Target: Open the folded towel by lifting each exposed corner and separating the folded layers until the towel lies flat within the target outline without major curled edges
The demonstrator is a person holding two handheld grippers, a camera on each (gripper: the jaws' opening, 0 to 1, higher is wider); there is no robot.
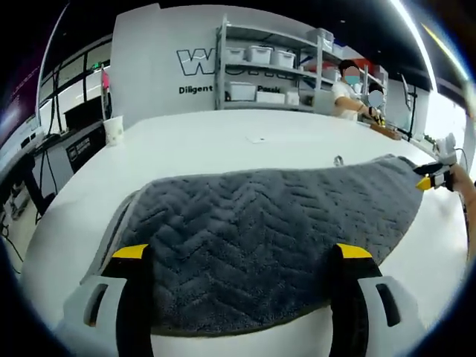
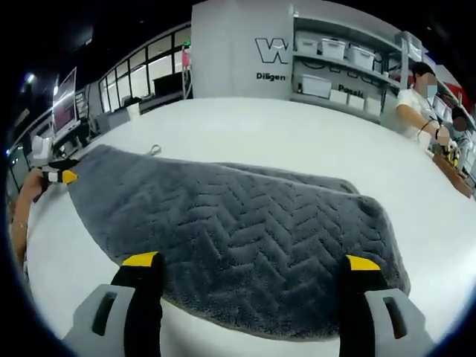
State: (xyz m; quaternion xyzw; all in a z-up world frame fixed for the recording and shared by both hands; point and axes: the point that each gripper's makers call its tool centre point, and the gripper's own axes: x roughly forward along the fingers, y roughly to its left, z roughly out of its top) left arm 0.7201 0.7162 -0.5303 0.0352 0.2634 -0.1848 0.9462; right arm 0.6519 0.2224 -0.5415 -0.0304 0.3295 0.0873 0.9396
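Both cameras are riding low and close over the white table (image 1: 223,141), each looking forward between its own jaws. They are facing across the same grey towel (image 1: 260,230) from opposite ends, sharing the shelving (image 2: 349,67) behind.

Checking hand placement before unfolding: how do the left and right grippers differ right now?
The left gripper is over the towel's end nearer the paper cup; the right gripper is over the end nearer the white-shirted person. Ahead of the left gripper the towel looks single-surfaced; ahead of the right gripper a second layer peeks out. Both are open.
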